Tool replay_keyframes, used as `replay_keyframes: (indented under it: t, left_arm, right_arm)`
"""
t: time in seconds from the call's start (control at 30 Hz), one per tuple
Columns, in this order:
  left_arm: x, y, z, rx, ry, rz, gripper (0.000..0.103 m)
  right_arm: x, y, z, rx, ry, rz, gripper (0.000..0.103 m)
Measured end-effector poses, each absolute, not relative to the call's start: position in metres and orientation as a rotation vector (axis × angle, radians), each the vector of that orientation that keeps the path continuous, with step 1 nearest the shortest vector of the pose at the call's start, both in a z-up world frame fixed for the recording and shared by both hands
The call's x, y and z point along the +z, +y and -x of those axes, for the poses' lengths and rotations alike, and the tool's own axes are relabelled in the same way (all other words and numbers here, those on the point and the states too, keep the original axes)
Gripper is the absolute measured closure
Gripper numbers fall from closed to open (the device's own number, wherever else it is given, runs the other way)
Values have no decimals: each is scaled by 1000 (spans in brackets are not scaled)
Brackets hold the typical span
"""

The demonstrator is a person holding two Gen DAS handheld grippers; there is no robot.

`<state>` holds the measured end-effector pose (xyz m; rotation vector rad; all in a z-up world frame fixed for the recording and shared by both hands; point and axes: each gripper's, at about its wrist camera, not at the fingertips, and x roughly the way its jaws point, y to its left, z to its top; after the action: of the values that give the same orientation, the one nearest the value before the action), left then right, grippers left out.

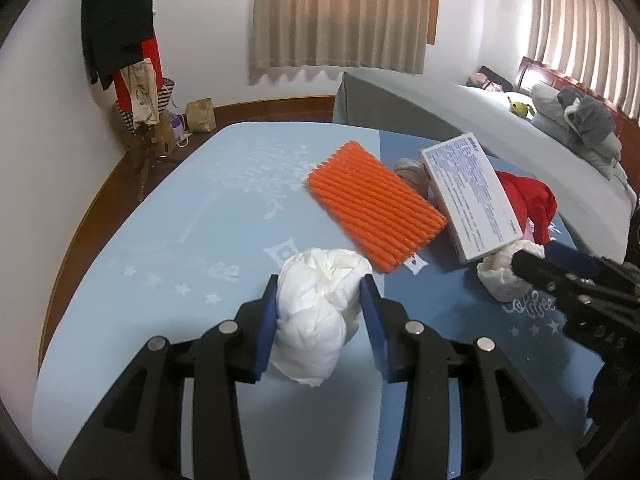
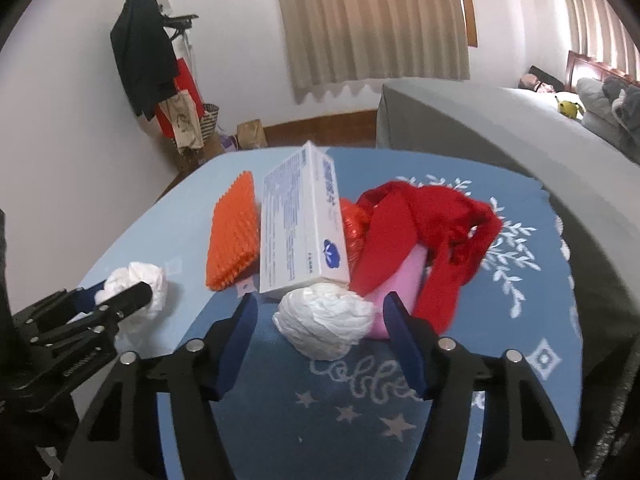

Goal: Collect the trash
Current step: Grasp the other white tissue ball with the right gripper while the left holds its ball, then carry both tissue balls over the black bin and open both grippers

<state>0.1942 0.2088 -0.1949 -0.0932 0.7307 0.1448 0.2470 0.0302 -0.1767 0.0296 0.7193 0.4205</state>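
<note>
A crumpled white tissue wad (image 1: 316, 312) sits between the blue pads of my left gripper (image 1: 320, 300), which is shut on it at the table surface; both show at the left of the right wrist view, wad (image 2: 140, 284), gripper (image 2: 124, 296). A second white wad (image 2: 324, 326) lies on the blue tablecloth (image 2: 520, 320) in front of my right gripper (image 2: 320, 320), which is open with its jaws on either side of the wad, not touching. This wad also shows in the left wrist view (image 1: 500, 276), beside the right gripper (image 1: 528, 264).
An orange spiky mat (image 1: 376, 204), a white printed box (image 1: 472, 196), red cloth (image 2: 432, 236), a pink item (image 2: 404, 276) and red foil (image 2: 354, 228) lie behind the wads. A grey bed (image 1: 480, 120) stands to the right, a coat rack (image 1: 128, 60) at the far left.
</note>
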Motion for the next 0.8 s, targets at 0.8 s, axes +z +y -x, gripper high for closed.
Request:
replay_keyframes:
  t: [0.8]
  left_arm:
    - [-199, 196, -192, 134, 714, 85, 64]
  right_arm:
    - [-184, 26, -244, 417, 756, -46, 67]
